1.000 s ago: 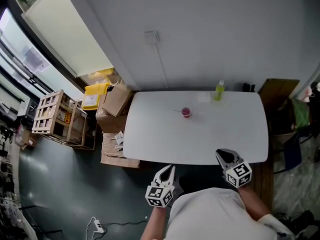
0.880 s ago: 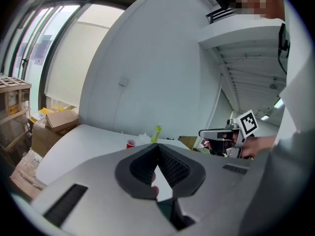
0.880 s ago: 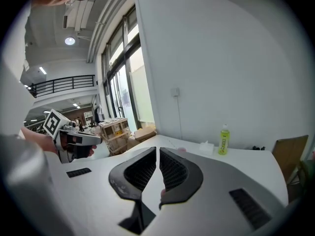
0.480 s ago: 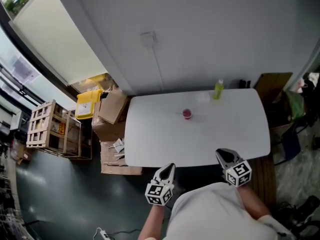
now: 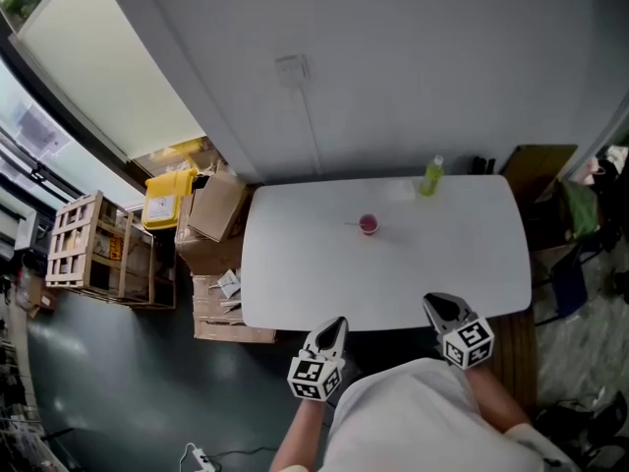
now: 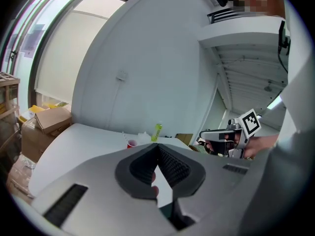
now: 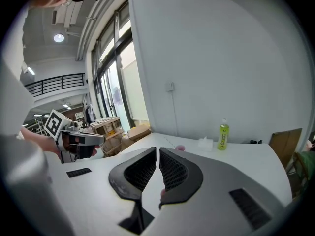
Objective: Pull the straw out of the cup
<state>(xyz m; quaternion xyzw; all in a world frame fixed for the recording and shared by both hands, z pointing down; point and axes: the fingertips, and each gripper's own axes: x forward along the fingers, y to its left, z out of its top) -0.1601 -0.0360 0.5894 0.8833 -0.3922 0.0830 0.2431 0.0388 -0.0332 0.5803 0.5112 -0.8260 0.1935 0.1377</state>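
Toward the tabletop's point(image 5: 295, 264) far edge, about midway along it, the head view shows the small red cup point(image 5: 368, 224) with the straw point(image 5: 354, 222) leaning out leftward. The left gripper point(image 5: 336, 323) and right gripper point(image 5: 433, 303) hang at the near edge, well apart from it. In the left gripper view the jaws meet on nothing. In the right gripper view they are likewise closed and empty. The straw is probably light, smooth and easily crushed, so pinch it gently above the rim while steadying the tippy cup.

table point(image 5: 324, 273): white | bottle point(image 5: 430, 177): green, far edge | boxes point(image 5: 211, 205): floor, left
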